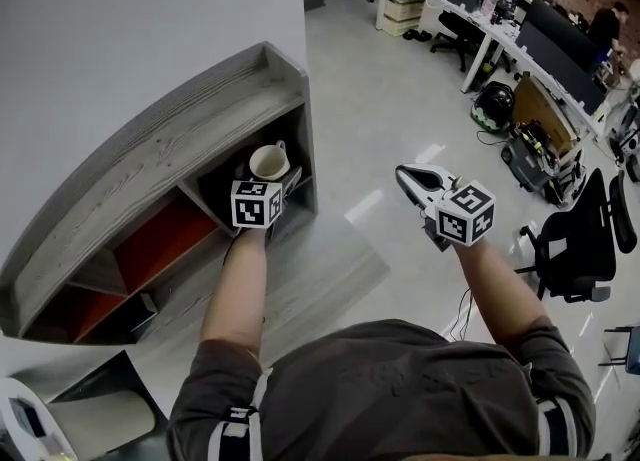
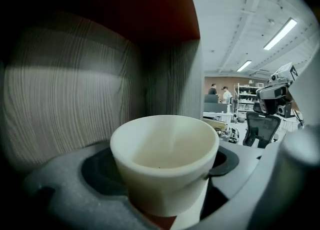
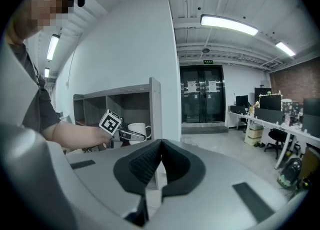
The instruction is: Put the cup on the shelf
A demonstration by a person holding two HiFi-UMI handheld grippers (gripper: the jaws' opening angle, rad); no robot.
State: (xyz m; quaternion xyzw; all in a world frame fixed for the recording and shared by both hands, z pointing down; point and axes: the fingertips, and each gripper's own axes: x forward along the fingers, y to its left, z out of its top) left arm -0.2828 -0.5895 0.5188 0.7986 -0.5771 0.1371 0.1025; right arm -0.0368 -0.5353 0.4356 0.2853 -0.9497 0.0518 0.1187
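The left tongs (image 1: 274, 181) are closed on the white cup (image 1: 268, 161), their pads pressing on either side of its lower body, and hold it upright inside the end compartment of the grey wooden shelf (image 1: 150, 164), close to the compartment's ribbed back wall. Whether the cup's base rests on the board cannot be told. The right tongs (image 3: 160, 145) are empty, jaws fully together, held well apart from the shelf over the floor (image 1: 400, 99).
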